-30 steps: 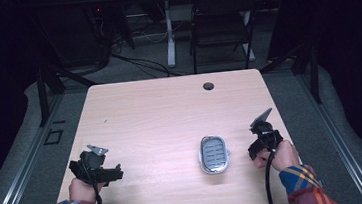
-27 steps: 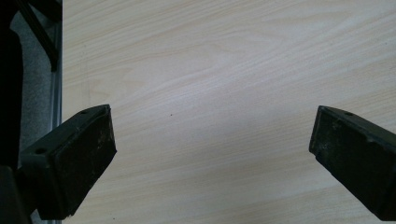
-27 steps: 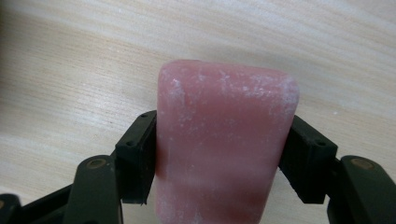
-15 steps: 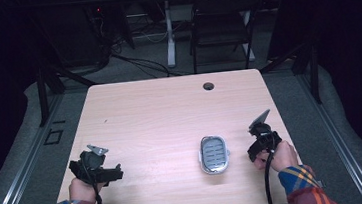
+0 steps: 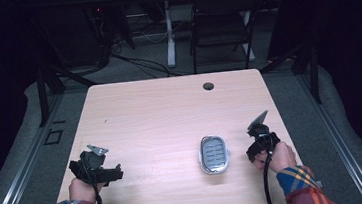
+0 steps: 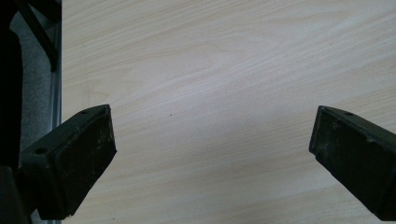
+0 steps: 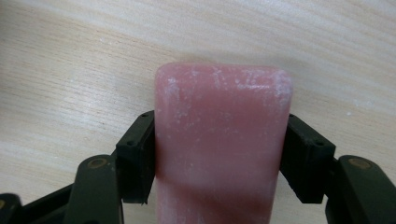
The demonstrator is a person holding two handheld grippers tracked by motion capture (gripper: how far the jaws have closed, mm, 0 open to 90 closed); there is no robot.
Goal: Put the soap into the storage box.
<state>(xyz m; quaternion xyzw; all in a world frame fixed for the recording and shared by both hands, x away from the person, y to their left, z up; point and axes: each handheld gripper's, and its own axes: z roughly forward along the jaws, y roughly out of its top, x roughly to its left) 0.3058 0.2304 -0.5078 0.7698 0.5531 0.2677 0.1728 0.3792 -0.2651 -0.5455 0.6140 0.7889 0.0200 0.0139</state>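
A pink soap bar (image 7: 223, 98) with whitish scuffs lies between the two black jaws of my right gripper (image 7: 219, 140), which press on its long sides just above the wooden tabletop. From above, the right gripper (image 5: 259, 142) sits near the table's right front edge. Just to its left is a grey oval soap dish (image 5: 213, 154) with a slotted insert. My left gripper (image 5: 106, 173) rests at the front left, and its jaws stand wide apart over bare wood in the left gripper view (image 6: 212, 154).
The light wooden table (image 5: 160, 114) has a round cable hole (image 5: 208, 86) near its back edge. A dark chair (image 5: 222, 27) and floor cables lie beyond the table. Metal rails run along both sides on the floor.
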